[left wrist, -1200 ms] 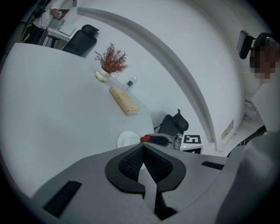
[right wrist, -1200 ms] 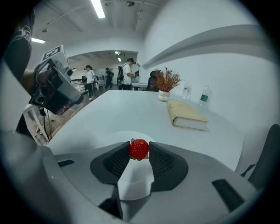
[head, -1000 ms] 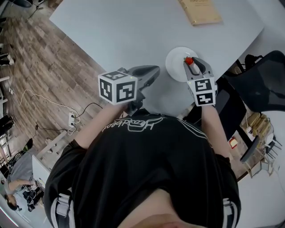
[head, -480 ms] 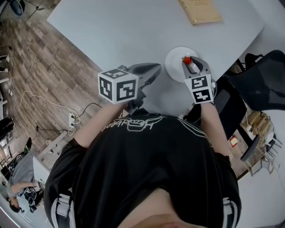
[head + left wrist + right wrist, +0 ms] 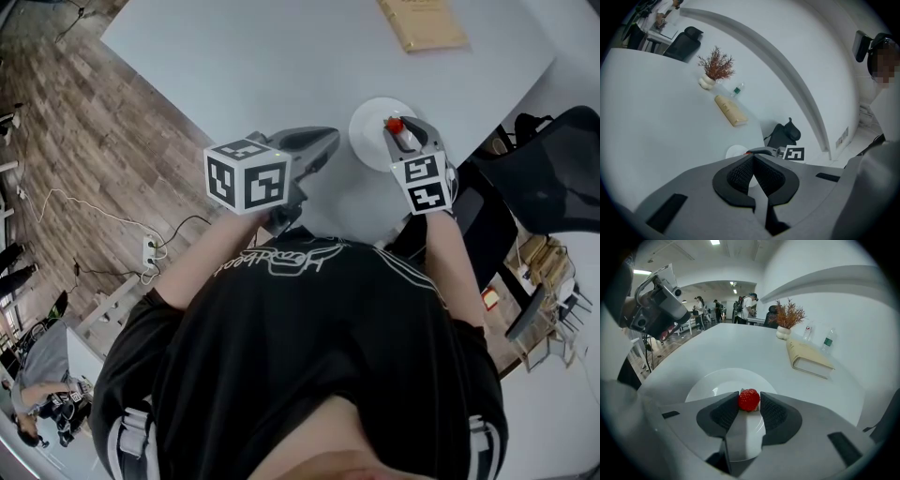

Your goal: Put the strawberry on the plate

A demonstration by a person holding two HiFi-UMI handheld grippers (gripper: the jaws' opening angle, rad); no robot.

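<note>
A red strawberry (image 5: 749,400) sits between the black pads of my right gripper (image 5: 749,402), which is shut on it. The berry hangs over the near part of a white plate (image 5: 714,383) on the white table. From the head view the strawberry (image 5: 395,125) shows at the tip of the right gripper (image 5: 397,132), above the plate (image 5: 367,128). My left gripper (image 5: 325,142) is held to the left of the plate, jaws shut and empty. In the left gripper view its pads meet at the tip (image 5: 753,158), with the plate (image 5: 735,152) just beyond.
A tan book (image 5: 422,23) lies further back on the table. A small vase with dried twigs (image 5: 787,317) and a bottle (image 5: 828,341) stand behind the book (image 5: 811,361). A black office chair (image 5: 548,178) is at the table's right edge. People stand far back in the room.
My right gripper has rolled slightly over the plate with the strawberry still in it. The left gripper has stayed where it was.
</note>
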